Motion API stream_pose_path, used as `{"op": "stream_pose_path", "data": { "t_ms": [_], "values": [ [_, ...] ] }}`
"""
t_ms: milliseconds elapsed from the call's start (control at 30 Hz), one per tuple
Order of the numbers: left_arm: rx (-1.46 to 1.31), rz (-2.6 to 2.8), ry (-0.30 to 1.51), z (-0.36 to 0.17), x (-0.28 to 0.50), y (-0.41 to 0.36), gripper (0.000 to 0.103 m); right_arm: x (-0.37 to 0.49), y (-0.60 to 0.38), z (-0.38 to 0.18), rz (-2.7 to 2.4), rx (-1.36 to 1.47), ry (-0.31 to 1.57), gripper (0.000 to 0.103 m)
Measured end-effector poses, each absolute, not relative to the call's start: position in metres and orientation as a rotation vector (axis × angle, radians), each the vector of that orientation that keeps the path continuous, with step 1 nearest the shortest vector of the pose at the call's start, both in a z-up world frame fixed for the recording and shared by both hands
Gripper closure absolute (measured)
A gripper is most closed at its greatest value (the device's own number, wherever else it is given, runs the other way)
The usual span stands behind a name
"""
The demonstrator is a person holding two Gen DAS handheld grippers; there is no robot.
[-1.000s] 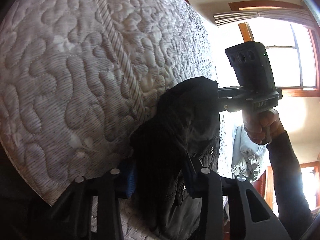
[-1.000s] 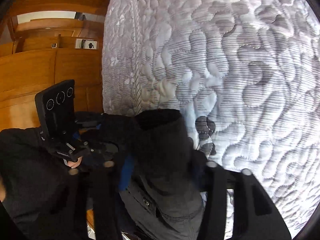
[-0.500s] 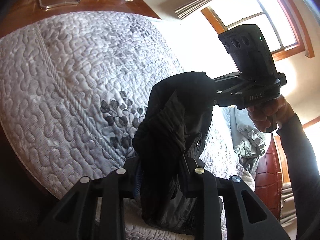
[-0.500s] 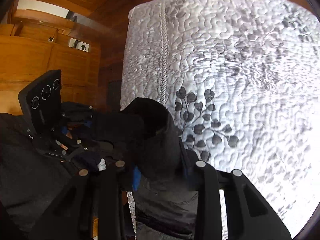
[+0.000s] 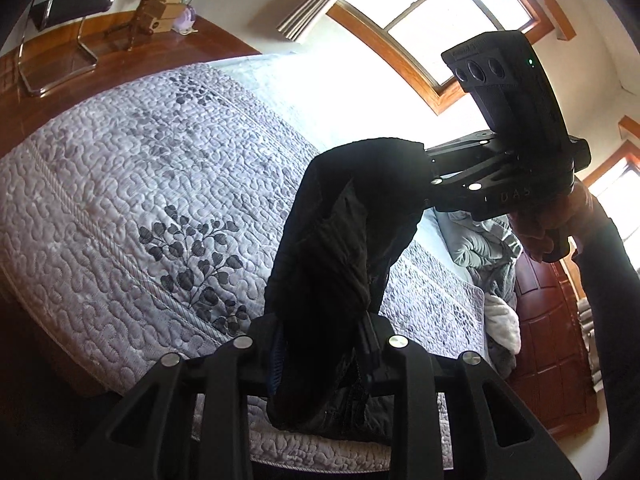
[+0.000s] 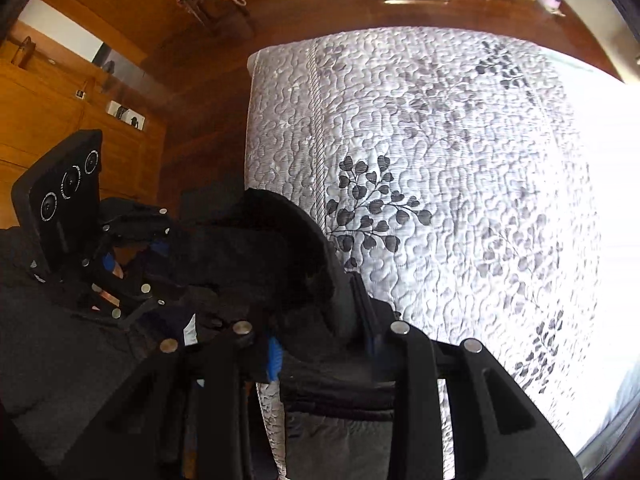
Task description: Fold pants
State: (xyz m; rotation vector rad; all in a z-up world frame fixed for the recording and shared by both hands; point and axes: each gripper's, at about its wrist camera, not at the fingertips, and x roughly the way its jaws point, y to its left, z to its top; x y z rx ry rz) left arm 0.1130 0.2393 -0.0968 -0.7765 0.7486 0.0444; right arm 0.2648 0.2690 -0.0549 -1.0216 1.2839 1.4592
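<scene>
Keep the left claw (image 5: 320, 344) shut tight on the near bunch of the black pants (image 5: 340, 240), and keep the right claw (image 6: 320, 344) pinching the other bunch, both squeezed a bit harder just now with cloth between the jaws. Hold both up and apart so the pants, hanging in the air over the bed (image 5: 120, 184), stretch out flat and stop bunching. Then lower slowly onto the bare quilt (image 6: 460, 160), well away from the gray blanket heap (image 5: 480, 240) farther off
</scene>
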Motion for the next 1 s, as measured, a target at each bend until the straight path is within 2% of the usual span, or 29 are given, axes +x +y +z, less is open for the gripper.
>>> {"op": "stream_pose_path", "data": {
  "t_ms": [333, 1000],
  "values": [
    [-0.599, -0.026, 0.771, -0.055, 0.114, 0.172, 0.074, 0.251, 0.193, -0.018, 1.358, -0.96, 1.184, 0.074],
    [-0.413, -0.125, 0.815, -0.029, 0.117, 0.075, 0.074, 0.236, 0.084, 0.011, 1.201, -0.896, 1.12, 0.076]
  ]
}}
